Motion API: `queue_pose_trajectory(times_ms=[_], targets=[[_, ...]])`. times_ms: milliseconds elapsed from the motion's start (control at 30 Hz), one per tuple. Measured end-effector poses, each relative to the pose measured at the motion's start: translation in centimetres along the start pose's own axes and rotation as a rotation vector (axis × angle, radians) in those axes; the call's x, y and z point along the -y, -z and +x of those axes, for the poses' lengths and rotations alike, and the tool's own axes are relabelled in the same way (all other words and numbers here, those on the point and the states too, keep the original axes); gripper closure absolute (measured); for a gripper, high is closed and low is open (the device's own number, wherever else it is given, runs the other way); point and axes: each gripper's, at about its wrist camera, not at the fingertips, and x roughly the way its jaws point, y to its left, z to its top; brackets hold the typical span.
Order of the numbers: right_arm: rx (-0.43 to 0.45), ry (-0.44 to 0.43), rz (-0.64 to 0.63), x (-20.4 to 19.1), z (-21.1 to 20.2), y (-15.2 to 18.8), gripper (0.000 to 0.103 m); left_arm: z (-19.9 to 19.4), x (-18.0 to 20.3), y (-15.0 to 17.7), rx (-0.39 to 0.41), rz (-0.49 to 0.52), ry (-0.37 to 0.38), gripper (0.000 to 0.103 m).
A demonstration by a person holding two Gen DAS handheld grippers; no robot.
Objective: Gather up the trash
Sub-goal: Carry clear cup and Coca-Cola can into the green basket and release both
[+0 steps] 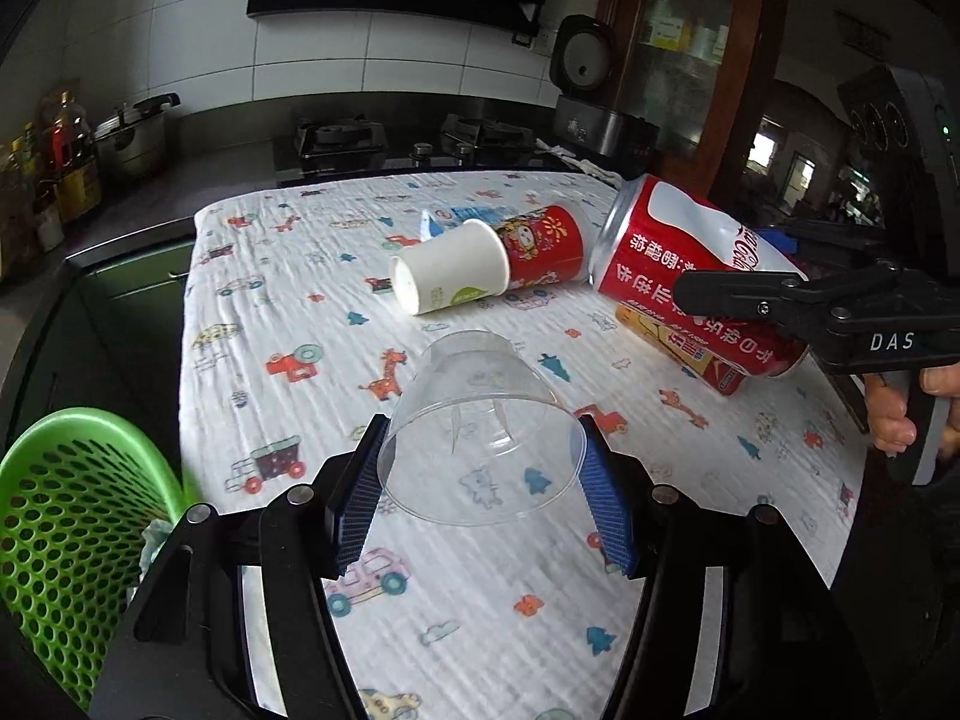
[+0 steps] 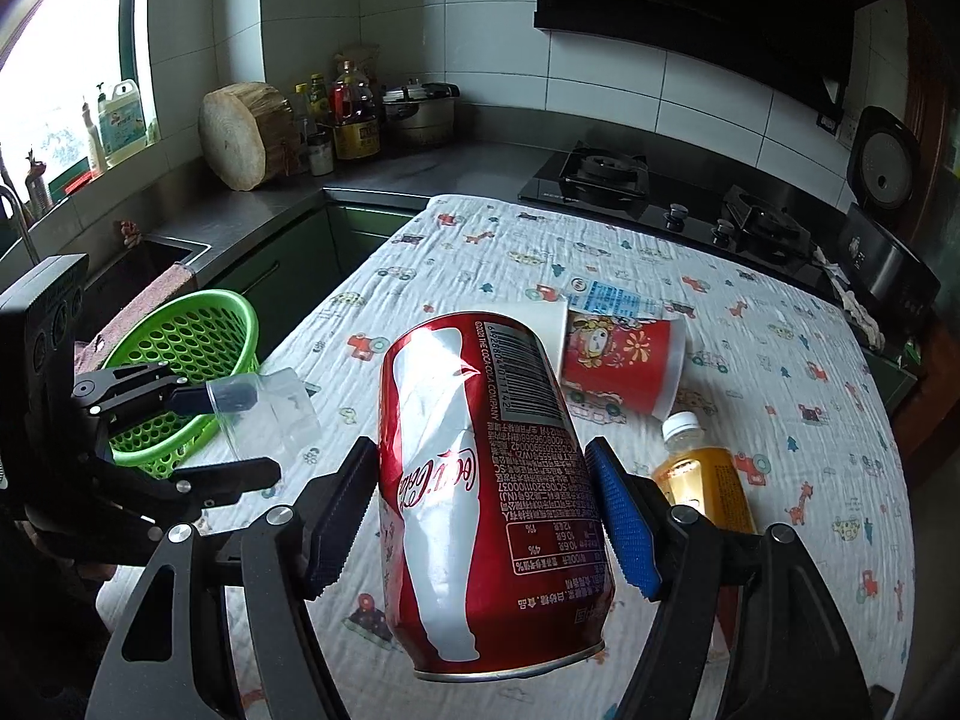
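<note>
A clear plastic cup lies on its side between the blue pads of my left gripper, which is shut on its rim above the patterned tablecloth. My right gripper is shut on a dented red cola can, lifted off the table; in the left wrist view the can hangs at the right. On the cloth lie a white paper cup tucked into a red paper cup, a blue-and-white wrapper and an orange juice bottle.
A green perforated basket stands off the table's left edge, a crumpled tissue inside it. A gas stove and a rice cooker sit behind the table, a sink to the left. A hand grips the right tool's handle.
</note>
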Motion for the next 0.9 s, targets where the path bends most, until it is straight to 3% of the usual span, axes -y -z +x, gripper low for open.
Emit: queue_pose_trajectory(times_ms=[167,233,467,633,700,900], targets=[[0.008,-0.073,-0.05,-4.4,1.3,-1.5,0.035,-4.8,-6.3,1.5,0.028,-0.096,-0.142,0.042],[0.009,-0.107,-0.066,-6.4,2.0,-2.1,0.035,-5.9,-9.0,2.3,0.014,-0.139,-0.215,0.042],[-0.005,-0.226,-0.121,-13.2,5.1,-4.3,0.035,-7.3,-17.1,6.3,-0.071,-0.302,-0.339,0.04],[-0.025,-0.297,-0.132,-17.5,7.4,-5.2,0.035,-7.8,-19.9,8.6,-0.098,-0.374,-0.365,0.038],[-0.035,-0.316,-0.131,-18.9,8.5,-5.5,0.035,-8.3,-20.4,9.5,-0.099,-0.392,-0.375,0.03],[-0.074,-0.366,-0.1,-22.2,11.9,-6.1,0.035,-9.9,-21.4,10.9,-0.068,-0.45,-0.375,0.02]])
